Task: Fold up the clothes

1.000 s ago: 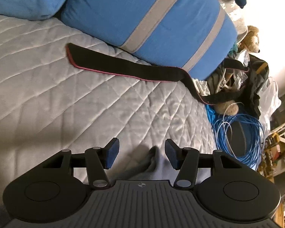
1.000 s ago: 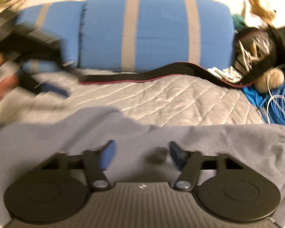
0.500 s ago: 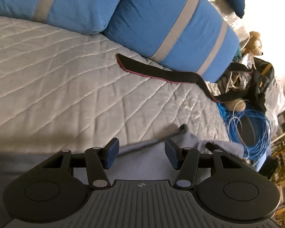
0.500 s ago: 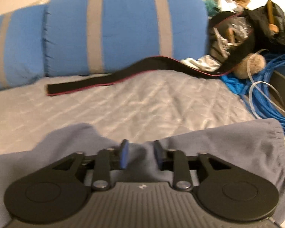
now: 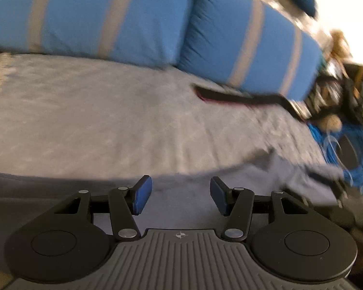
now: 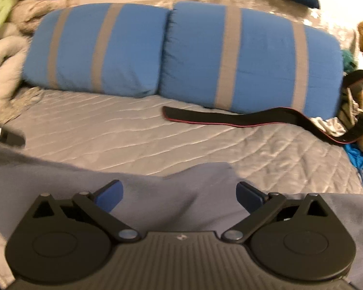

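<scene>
Right wrist view shows the right gripper [image 6: 179,197] tilted downward over a grey garment [image 6: 157,205] spread on the near part of a quilted grey bedspread [image 6: 157,142]. Its jaws have just been opening and now stand spread wide, the blue pads [image 6: 110,197] apart from the cloth, with a raised fold of the garment lying between them but not pinched. Beyond it, two blue pillows with grey stripes [image 6: 181,53] lie side by side across the bed, and a black strap with a red edge [image 6: 230,118] lies just in front of the right pillow. At the left edge of this view a dark piece, probably part of the other gripper, pokes in, though it is too blurred to be sure. From the left wrist, the left gripper [image 5: 179,197] also points down toward the bed, its jaws partly apart and released, nothing pressed between the pads [image 5: 141,197]. The grey garment [image 5: 181,207] lies below and ahead of it, reaching toward the right, where a coil of blue cable [image 5: 351,154] sits off the bed's edge. This picture is smeared with motion blur.
</scene>
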A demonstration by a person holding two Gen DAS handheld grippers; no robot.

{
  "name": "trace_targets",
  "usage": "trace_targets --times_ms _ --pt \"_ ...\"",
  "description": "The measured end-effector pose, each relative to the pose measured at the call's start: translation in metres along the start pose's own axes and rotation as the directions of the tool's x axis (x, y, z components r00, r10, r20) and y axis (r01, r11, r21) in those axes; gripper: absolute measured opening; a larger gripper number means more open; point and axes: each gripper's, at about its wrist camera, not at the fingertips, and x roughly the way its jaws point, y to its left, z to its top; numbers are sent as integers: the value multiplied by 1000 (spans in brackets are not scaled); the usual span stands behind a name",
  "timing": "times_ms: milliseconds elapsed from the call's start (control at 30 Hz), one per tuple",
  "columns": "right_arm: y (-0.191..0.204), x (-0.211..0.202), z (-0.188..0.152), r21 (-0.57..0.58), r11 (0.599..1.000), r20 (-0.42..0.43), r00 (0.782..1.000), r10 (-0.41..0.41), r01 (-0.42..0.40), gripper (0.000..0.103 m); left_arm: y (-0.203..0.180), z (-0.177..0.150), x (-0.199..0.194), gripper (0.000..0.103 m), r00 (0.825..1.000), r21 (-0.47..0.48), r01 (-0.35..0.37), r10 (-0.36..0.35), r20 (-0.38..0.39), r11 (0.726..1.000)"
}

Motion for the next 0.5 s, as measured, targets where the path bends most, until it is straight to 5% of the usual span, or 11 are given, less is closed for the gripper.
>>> trace_targets --times_ms 167,300,500 --pt "11 -14 2 -6 999 3 999 45 -45 103 70 7 -41 59 985 -116 -144 154 83 983" --pt "17 -18 2 -2 998 -10 998 67 -67 103 128 -4 -65 59 948 -227 -277 304 92 934" --pt "29 -20 0 -5 994 -33 994 105 -106 103 194 -25 -80 59 909 -363 -380 416 21 851"
